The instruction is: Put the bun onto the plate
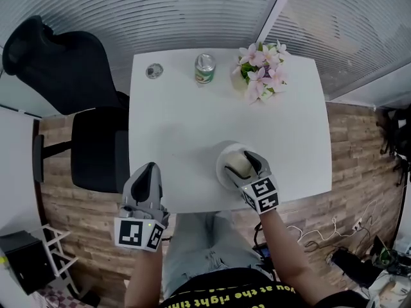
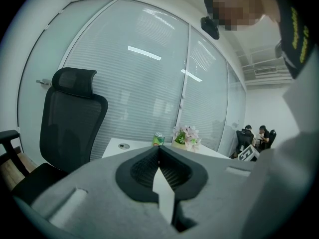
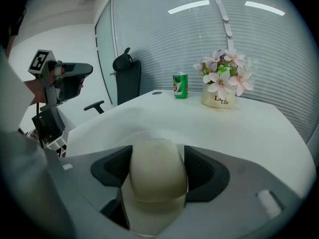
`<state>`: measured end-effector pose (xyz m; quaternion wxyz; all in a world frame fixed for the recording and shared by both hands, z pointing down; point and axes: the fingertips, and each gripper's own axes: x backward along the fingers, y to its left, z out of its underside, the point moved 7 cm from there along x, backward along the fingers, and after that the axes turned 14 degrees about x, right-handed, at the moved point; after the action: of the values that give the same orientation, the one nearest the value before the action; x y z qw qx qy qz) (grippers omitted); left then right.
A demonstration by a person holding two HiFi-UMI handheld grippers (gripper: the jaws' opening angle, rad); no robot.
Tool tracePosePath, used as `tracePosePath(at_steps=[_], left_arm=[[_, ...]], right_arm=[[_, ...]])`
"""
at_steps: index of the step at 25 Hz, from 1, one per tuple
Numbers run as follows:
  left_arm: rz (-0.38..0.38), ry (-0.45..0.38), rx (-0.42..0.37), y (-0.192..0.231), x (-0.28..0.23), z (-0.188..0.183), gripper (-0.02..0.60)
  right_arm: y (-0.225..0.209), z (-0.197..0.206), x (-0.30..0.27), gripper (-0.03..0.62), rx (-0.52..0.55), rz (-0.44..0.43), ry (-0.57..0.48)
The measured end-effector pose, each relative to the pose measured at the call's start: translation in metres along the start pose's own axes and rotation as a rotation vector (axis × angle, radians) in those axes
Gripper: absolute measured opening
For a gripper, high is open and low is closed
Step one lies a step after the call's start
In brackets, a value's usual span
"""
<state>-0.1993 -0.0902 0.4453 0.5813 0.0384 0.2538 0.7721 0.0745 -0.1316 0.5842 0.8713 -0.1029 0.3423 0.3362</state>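
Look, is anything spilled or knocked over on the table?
Nothing stands out. The green can and the flower pot stand upright near the far edge of the table, and no spill shows. The right claw grips the pale bun above the white plate, and the bun looks whole.

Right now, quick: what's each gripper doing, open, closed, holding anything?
Left gripper: closed, empty.
Right gripper: closed on the bun, over the plate.

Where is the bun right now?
In the head view the bun is between the right gripper's jaws, over the white plate near the table's front edge, on the person's right.
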Motion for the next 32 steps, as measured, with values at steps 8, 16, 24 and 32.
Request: tracePosePath(at_steps=[8,16,24,32], left_arm=[[0.01,0.009,0.0,0.0,-0.002,0.002,0.0],[0.013,0.007,-0.001,0.003,-0.004,-0.002,0.0],[0.018,0.007,0.0,0.004,-0.005,-0.003,0.0],[0.029,0.005,0.0,0.004,-0.008,-0.007,0.0]], right_arm=[[0.006,-0.001,-0.005,0.333,0.073,-0.011,0.057],[0.011,-0.001,-0.01,0.336,0.135,-0.013,0.105],[0.013,-0.001,-0.012,0.337,0.155,-0.022,0.139],[0.011,-0.017,-0.002,0.336,0.159,0.003,0.076]])
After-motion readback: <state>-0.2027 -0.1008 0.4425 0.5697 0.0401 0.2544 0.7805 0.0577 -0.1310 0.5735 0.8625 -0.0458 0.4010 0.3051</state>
